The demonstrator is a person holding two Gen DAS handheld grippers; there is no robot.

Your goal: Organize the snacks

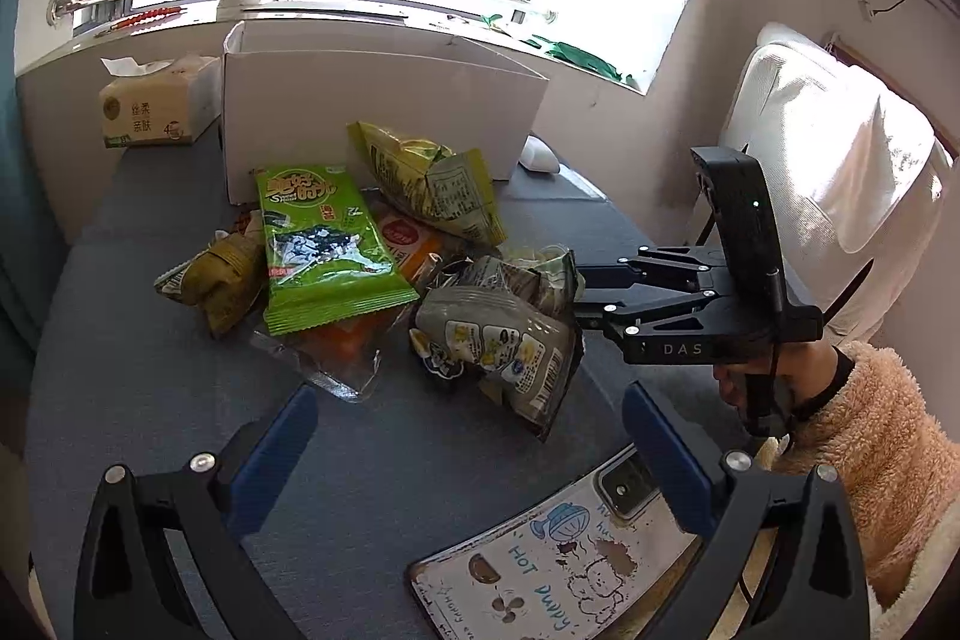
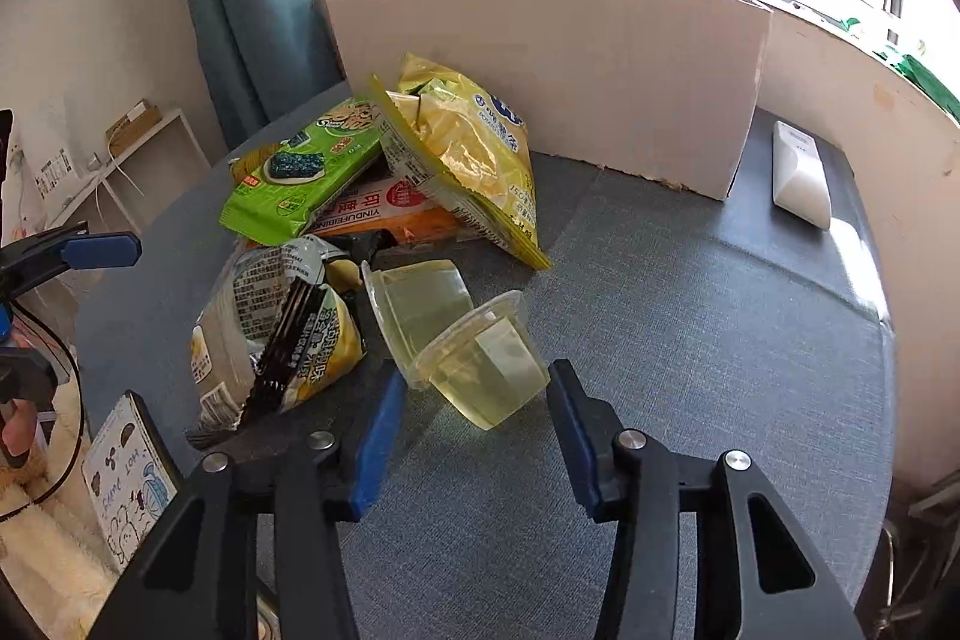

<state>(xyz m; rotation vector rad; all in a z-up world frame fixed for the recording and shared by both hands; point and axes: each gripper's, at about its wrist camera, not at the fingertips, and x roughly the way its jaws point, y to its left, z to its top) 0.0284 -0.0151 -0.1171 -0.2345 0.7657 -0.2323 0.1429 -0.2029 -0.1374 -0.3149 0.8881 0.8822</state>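
Two clear jelly cups (image 2: 474, 340) lying on their sides on grey woven table (image 2: 690, 340), directly ahead of right tongs (image 2: 474, 427). Nearer cup between blue pads (image 2: 375, 436), long axis slanting up-left; pads spread, gripping nothing. Right hand nearer by far. Left tongs (image 1: 468, 436) spread wide, empty, near side of pile. Crinkled foil bags: green seaweed pack (image 1: 324, 244), yellow chip bag (image 2: 468, 154), grey bag (image 1: 504, 340). Open white cardboard box (image 2: 540, 64) behind, likely destination.
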